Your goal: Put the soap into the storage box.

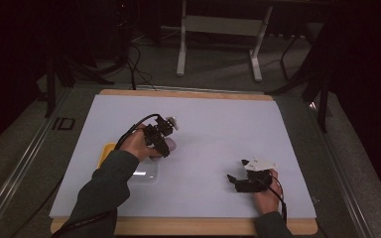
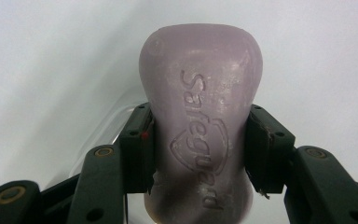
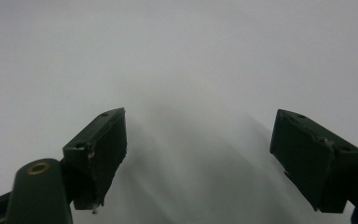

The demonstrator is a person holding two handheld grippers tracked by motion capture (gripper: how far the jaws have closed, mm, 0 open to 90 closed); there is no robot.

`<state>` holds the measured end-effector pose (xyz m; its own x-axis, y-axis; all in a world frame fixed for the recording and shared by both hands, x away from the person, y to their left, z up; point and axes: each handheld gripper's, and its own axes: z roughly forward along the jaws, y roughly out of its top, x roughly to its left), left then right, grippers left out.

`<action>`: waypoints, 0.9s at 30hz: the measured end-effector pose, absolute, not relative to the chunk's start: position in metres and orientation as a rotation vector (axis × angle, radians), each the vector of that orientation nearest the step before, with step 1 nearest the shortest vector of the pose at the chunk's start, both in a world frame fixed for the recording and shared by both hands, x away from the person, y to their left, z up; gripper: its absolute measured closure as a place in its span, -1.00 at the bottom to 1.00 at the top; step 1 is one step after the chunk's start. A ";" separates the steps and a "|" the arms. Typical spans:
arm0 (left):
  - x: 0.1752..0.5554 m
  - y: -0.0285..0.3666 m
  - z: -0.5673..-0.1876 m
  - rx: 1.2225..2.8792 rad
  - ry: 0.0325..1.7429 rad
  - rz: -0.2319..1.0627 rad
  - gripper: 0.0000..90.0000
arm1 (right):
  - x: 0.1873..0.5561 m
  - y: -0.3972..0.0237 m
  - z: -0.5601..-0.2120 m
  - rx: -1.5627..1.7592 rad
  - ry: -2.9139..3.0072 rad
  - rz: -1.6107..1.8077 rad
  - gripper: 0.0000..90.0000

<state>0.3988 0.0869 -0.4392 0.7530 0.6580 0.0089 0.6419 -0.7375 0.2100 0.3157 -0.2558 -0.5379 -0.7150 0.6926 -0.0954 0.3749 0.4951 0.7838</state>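
Your left gripper (image 2: 200, 154) clamps the waist of the soap bar (image 2: 200, 116), hard, slick and dentable, so grip there gently; your right gripper (image 3: 200, 154) gapes empty.

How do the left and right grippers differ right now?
The left gripper is shut on a purple soap bar; the right gripper is open, nothing between its jaws. The left is held above a clear tray; the right sits low over bare white table. Both have black jaws.

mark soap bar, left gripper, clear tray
soap bar (image 2: 200, 121): left gripper view, embossed face.
left gripper (image 2: 198, 151): left gripper view, midway between the pads clamping the bar.
clear tray (image 1: 146, 174): high view, near rim.
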 end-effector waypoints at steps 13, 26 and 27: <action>0.396 0.100 -0.435 2.742 1.061 0.124 0.11 | 0.316 -0.256 -0.538 0.883 2.343 1.084 -0.60; 0.395 0.111 -0.433 2.724 1.094 0.148 0.11 | 0.315 -0.256 -0.538 0.883 2.341 1.083 -0.60; 0.395 0.112 -0.433 2.729 1.088 0.147 0.11 | 0.315 -0.256 -0.538 0.881 2.341 1.083 -0.60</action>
<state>0.3948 0.1116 -0.4331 0.7242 0.6894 0.0181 0.6696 -0.7092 0.2206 0.3154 -0.2555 -0.5379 -0.7148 0.6920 -0.1009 0.3710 0.4975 0.7841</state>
